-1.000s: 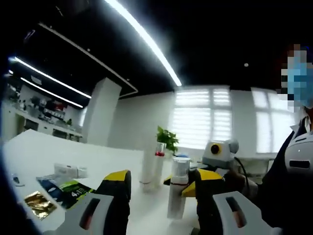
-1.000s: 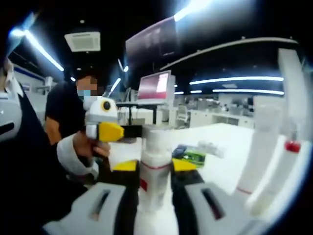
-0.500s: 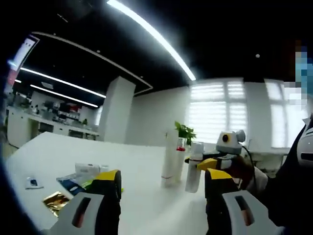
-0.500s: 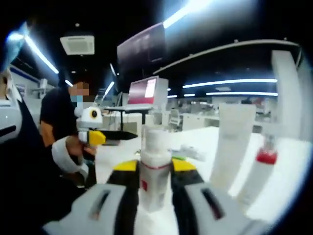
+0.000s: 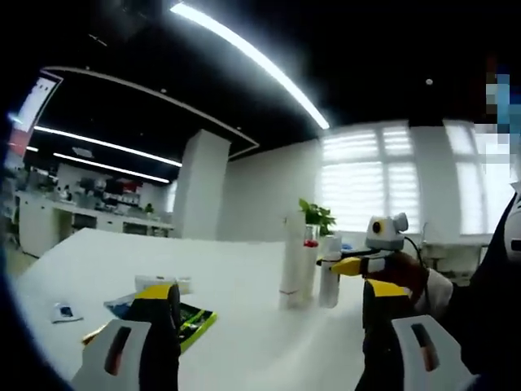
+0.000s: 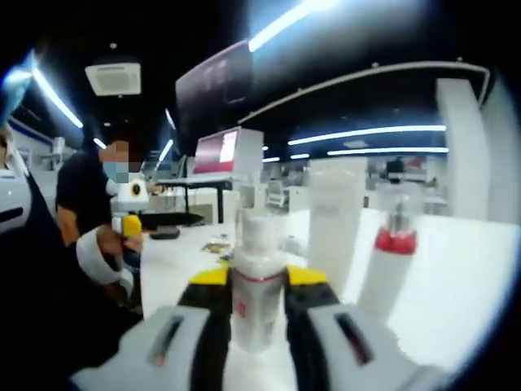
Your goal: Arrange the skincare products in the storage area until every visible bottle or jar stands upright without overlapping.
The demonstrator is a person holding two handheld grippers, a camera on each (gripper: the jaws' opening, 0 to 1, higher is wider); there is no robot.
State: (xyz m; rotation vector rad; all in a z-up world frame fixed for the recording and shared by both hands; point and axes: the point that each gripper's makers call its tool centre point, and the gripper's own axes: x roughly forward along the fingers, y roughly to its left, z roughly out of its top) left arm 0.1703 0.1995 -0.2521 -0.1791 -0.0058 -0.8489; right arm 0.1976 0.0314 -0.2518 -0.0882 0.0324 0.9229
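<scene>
A white bottle with a red band (image 6: 259,281) stands upright between the jaws of my right gripper (image 6: 259,277), which is shut on it. Just beyond it stand a tall white tube (image 6: 334,220) and a clear bottle with a red collar (image 6: 391,257). In the left gripper view the same tube (image 5: 293,261), red-collared bottle (image 5: 310,243) and held white bottle (image 5: 330,277) form a close group on the white table (image 5: 244,342), with the right gripper (image 5: 358,265) coming in from the right. My left gripper (image 5: 270,289) is wide open and holds nothing, well short of the group.
A green and black packet (image 5: 191,318), a small white box (image 5: 163,283) and a small sachet (image 5: 65,312) lie on the table's left part. A person's hand holds the left gripper (image 6: 129,218) at the left of the right gripper view. A potted plant (image 5: 319,216) stands behind the bottles.
My left gripper has drawn back from the white bottle, so the group now looks smaller and farther. The right gripper has kept hold of the bottle and brought it close to the tube and red-collared bottle.
</scene>
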